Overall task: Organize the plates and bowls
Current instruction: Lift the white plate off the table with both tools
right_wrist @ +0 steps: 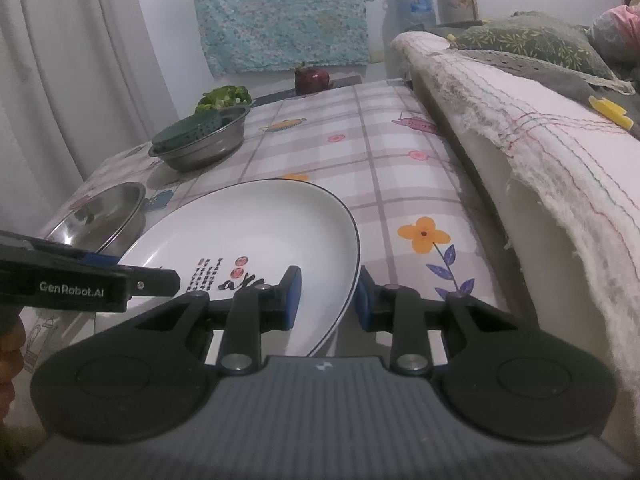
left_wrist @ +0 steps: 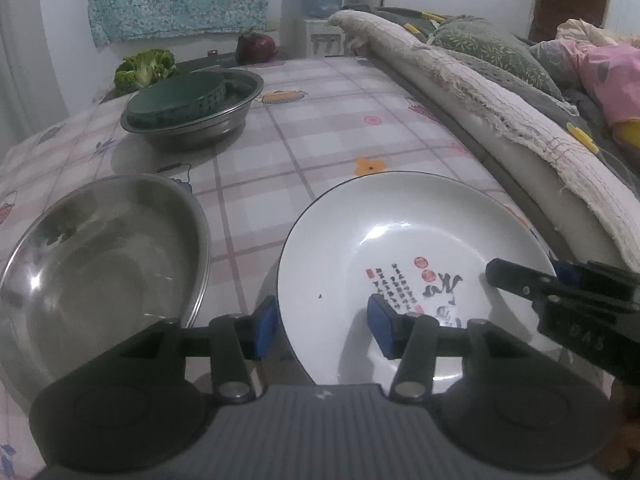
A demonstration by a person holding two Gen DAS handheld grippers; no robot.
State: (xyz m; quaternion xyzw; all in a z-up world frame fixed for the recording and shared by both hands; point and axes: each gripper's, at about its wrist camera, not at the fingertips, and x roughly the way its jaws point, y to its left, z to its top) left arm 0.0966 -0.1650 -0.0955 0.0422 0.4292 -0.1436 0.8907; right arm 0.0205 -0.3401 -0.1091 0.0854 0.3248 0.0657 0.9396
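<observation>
White plate (left_wrist: 400, 240) rests on checked tablecloth (left_wrist: 320, 128).

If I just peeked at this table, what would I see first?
First the big white plate with red and black painting, near the table's front edge, with the right gripper straddling its rim. Just left of it sits a shiny metal bowl. Farther back, another metal bowl holds a dark green dish.
</observation>
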